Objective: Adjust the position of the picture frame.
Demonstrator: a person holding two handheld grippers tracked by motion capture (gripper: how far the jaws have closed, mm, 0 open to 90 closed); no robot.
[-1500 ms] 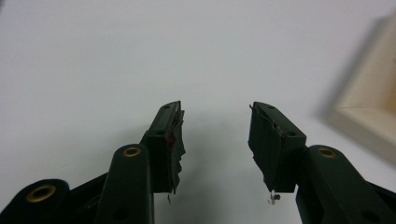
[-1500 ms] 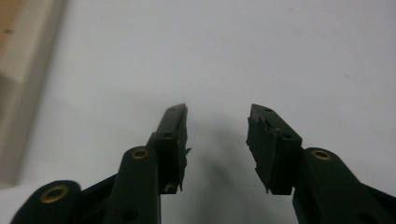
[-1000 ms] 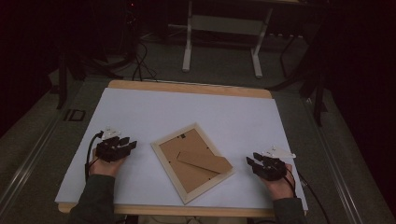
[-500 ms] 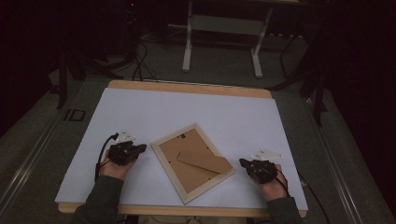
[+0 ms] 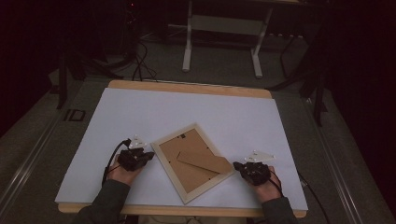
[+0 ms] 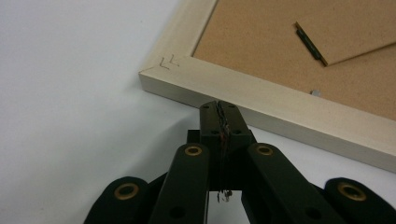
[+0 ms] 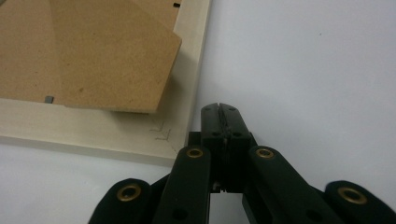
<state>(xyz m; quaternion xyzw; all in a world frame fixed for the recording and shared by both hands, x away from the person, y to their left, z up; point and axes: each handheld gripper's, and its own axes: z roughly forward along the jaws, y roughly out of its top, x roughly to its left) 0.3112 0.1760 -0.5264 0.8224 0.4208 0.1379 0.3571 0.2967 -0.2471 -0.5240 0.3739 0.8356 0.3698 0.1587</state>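
A pale wooden picture frame (image 5: 166,142) lies face down and turned at an angle on the white table top, showing its brown back board (image 5: 184,170) and a folded stand flap (image 5: 205,162). My left gripper (image 5: 148,155) rests on the table at the frame's left side. Its jaws are shut and empty, with the tips (image 6: 219,109) just short of the frame's side rail (image 6: 280,100) near a corner. My right gripper (image 5: 237,165) lies by the frame's right corner. It is shut too, and its tips (image 7: 219,112) are beside the corner rail (image 7: 112,135), under the flap (image 7: 107,56).
A white sheet (image 5: 196,109) covers the wooden table, whose edge (image 5: 187,87) shows at the back and front. Beyond it, on the dark floor, stand white legs (image 5: 187,44) and loose cables (image 5: 140,65). Open white surface stretches behind the frame.
Both hands have slid inward toward the frame: the left gripper to the right, the right gripper to the left. The frame has not moved.
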